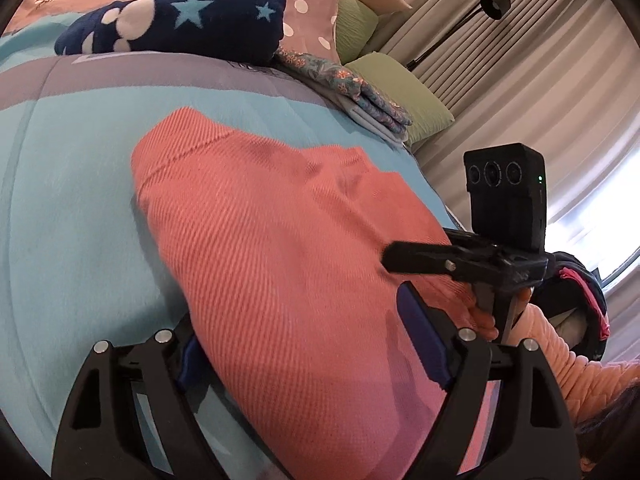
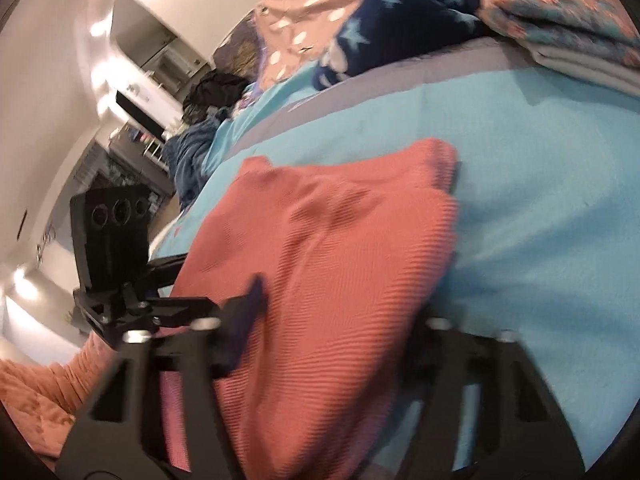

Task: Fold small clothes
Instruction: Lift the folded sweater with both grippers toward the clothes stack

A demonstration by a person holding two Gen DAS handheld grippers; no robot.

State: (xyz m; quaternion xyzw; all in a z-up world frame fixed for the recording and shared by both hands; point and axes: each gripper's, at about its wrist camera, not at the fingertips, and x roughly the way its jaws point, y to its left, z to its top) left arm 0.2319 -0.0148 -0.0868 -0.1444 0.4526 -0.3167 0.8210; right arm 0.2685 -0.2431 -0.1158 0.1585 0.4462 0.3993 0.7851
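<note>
A coral ribbed garment lies folded on the light blue bedspread. My left gripper straddles its near end, jaws wide apart. One blue pad is half hidden at the cloth's left edge and the other rests on top, so it is open. My right gripper is blurred and straddles the same garment from the other side. Its left pad lies on the cloth, its right finger is partly hidden behind the edge, and the jaws stand apart. In the left wrist view, one of the right gripper's fingers reaches over the garment.
At the back lie a navy star-patterned blanket and a folded floral stack. Green pillows, a floor lamp and curtains are at the right. A person's coral sleeve holds the right gripper. Dark clothes are piled at the bed's far left.
</note>
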